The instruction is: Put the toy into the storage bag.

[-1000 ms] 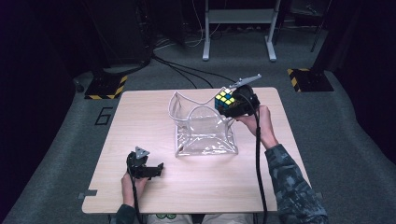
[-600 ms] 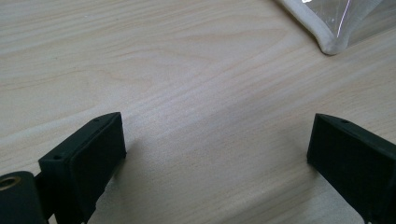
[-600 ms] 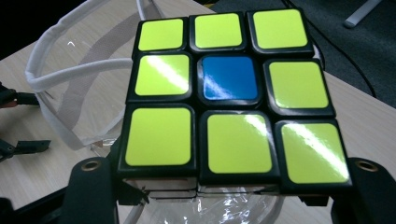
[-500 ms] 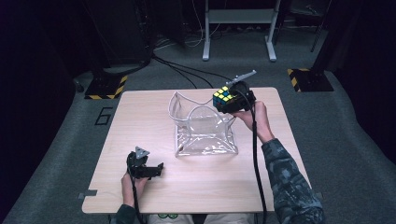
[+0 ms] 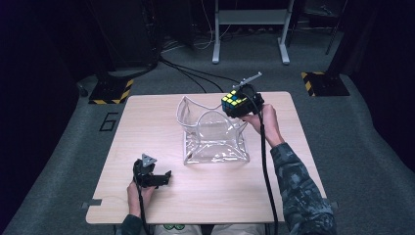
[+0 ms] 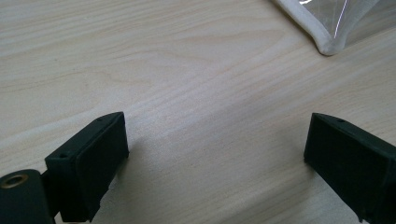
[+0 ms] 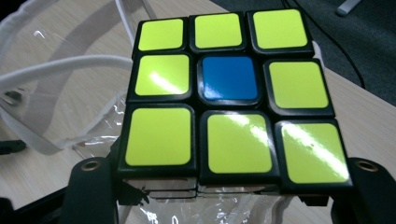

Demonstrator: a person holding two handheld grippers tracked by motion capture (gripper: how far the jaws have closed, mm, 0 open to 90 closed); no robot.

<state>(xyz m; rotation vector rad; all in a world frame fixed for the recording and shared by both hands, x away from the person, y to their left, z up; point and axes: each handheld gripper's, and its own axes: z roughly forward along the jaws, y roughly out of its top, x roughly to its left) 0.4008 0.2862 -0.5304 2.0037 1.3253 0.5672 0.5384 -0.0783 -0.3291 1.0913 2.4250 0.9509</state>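
In the high view, the right tool (image 5: 238, 104) is seen clamped on a puzzle cube with black edges and yellow and blue stickers (image 5: 231, 102), held in the air at the far right rim of a clear plastic bag with white trim and white handles (image 5: 211, 134). Compared with the pictures from a second and half a second before, the cube has been carried a short way inward, from beside the bag's far right corner to a place partly over its open mouth. The bag stands in the middle of the light wooden worktop (image 5: 147, 127). The left tool (image 5: 155, 178) is rested near the worktop's front left, well apart from the bag, and has not been shifted.

In the left gripper view, the jaws are seen spread wide with nothing but bare worktop between them; one white-trimmed corner of the bag (image 6: 329, 45) lies beyond.

In the right gripper view, the cube (image 7: 229, 95) is gripped at its lower sides, a yellow face with a blue centre turned to the camera, and the bag's mouth and handles (image 7: 60, 70) are seen below and behind it.

The cube is judged to be close to a drop into the bag; a little more travel over the opening appears to be needed.
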